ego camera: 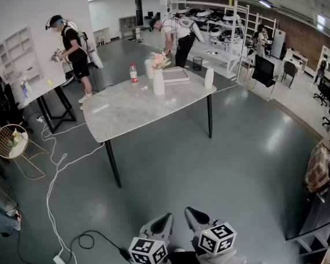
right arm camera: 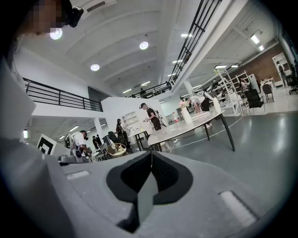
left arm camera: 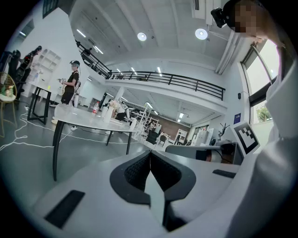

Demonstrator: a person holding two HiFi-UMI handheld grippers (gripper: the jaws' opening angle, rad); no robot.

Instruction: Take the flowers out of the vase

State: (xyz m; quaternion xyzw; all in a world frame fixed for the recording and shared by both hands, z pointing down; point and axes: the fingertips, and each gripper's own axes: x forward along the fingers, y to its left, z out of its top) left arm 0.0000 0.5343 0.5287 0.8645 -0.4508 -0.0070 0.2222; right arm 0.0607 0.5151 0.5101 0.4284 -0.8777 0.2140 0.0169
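Note:
A white vase (ego camera: pixel 158 81) with pale pink flowers (ego camera: pixel 159 59) stands upright on the far half of a white marble table (ego camera: pixel 128 109). The table is a few steps ahead of me. Both grippers hang low at the bottom of the head view, far from the vase. My left gripper (ego camera: pixel 166 220) is shut and holds nothing; its pads (left arm camera: pixel 139 169) meet in the left gripper view. My right gripper (ego camera: pixel 191 213) is shut too, empty, pads (right arm camera: pixel 163 173) pressed together. From the right gripper view the vase (right arm camera: pixel 186 114) is small and distant on the table (right arm camera: pixel 195 126).
On the table also stand a red-labelled bottle (ego camera: pixel 133 73), a white tray (ego camera: pixel 175 74) and a white cylinder (ego camera: pixel 209 78). A white cable (ego camera: pixel 57 185) snakes over the grey floor to a power strip (ego camera: pixel 63 263). Two people (ego camera: pixel 73 50) work behind the table. A wire basket stand (ego camera: pixel 12 142) is at left.

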